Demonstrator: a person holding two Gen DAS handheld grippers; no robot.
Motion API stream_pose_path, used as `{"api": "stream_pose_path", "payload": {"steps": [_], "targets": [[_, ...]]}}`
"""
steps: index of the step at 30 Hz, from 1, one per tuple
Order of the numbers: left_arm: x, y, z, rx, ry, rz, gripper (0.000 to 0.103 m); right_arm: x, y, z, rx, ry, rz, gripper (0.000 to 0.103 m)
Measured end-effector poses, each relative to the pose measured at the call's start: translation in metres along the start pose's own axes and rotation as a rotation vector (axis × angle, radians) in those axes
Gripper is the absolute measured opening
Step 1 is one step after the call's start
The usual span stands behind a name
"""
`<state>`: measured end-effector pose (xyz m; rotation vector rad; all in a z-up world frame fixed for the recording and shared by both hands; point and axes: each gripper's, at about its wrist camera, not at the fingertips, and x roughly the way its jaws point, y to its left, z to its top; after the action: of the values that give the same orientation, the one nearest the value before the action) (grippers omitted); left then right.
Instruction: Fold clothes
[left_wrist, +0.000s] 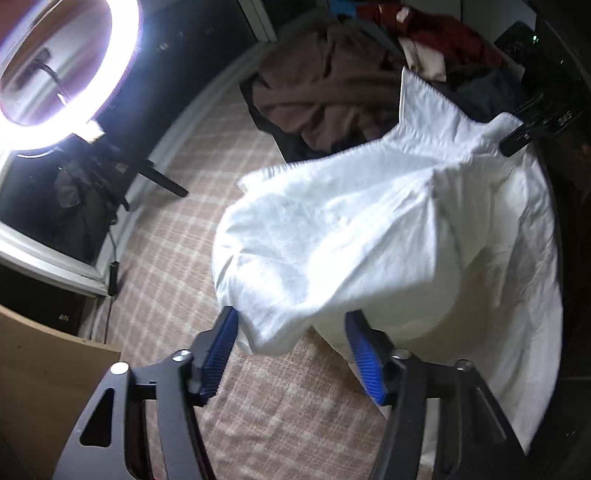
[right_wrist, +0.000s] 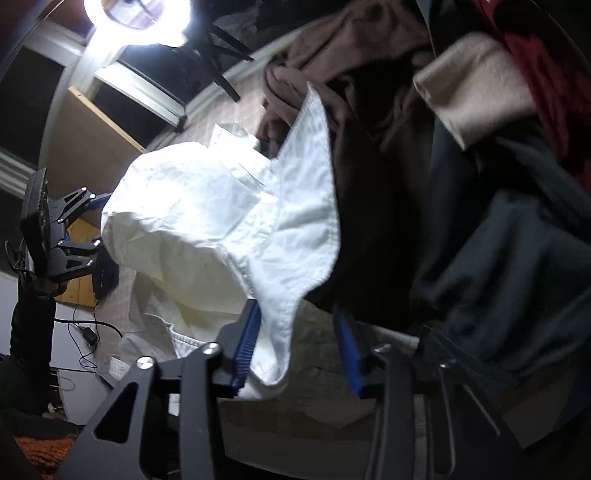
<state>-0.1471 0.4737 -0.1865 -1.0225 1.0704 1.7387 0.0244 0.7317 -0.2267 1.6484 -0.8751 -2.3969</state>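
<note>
we hold a gripper in each hand over a bed spread (left_wrist: 184, 258) with a pink check. the white garment (left_wrist: 369, 229) hangs and bunches between the two tools, above the spread, its lower folds trailing down toward it.

left gripper (left_wrist: 291, 354): its jaws stand apart. a fold of the white garment droops between the blue pads (left_wrist: 221, 350) and lies against the left one, but the pads do not pinch it, so the tool is released. in the right wrist view the left gripper (right_wrist: 105, 236) sits at the far edge of the cloth, held by a hand in a dark sleeve (right_wrist: 31, 332).

right gripper (right_wrist: 295, 347): jaws also apart. the hem of the white garment (right_wrist: 221, 229) hangs down along the left pad (right_wrist: 247, 343); the other pad is clear of it. released as well. from the left wrist view the right gripper (left_wrist: 517, 136) shows only as a black finger at the cloth's far corner.

there is no basket or bin in sight. behind the garment lies a loose pile of clothes (left_wrist: 332, 92): brown, dark red, cream and dark blue-grey pieces heaped on the bed.

a ring light (left_wrist: 74, 66) glares at the upper left, on a black stand. a wooden board (left_wrist: 44, 369) stands beside the bed.
</note>
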Motion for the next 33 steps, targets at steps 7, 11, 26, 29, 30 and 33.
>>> {"api": "stream_pose_path", "payload": {"steps": [7, 11, 26, 29, 30, 33], "targets": [[0.001, 0.011, -0.001, -0.086, -0.029, -0.072, 0.002, -0.015, 0.013, 0.0, -0.023, -0.082, 0.085, 0.004], [-0.051, 0.025, -0.003, -0.124, -0.165, -0.046, 0.002, -0.077, 0.049, 0.019, -0.119, -0.242, 0.03, 0.003], [-0.398, 0.092, -0.116, -0.319, -0.655, 0.318, 0.001, -0.354, 0.37, 0.031, -0.693, -0.745, -0.046, 0.003], [-0.45, 0.087, -0.147, -0.318, -0.705, 0.385, 0.002, -0.38, 0.404, 0.008, -0.733, -0.782, 0.007, 0.003], [-0.461, 0.085, -0.155, -0.314, -0.707, 0.399, 0.002, -0.383, 0.41, 0.002, -0.739, -0.784, 0.018, 0.003], [-0.461, 0.077, -0.168, -0.292, -0.662, 0.417, 0.002, -0.365, 0.405, -0.003, -0.72, -0.746, 0.031, 0.003]]}}
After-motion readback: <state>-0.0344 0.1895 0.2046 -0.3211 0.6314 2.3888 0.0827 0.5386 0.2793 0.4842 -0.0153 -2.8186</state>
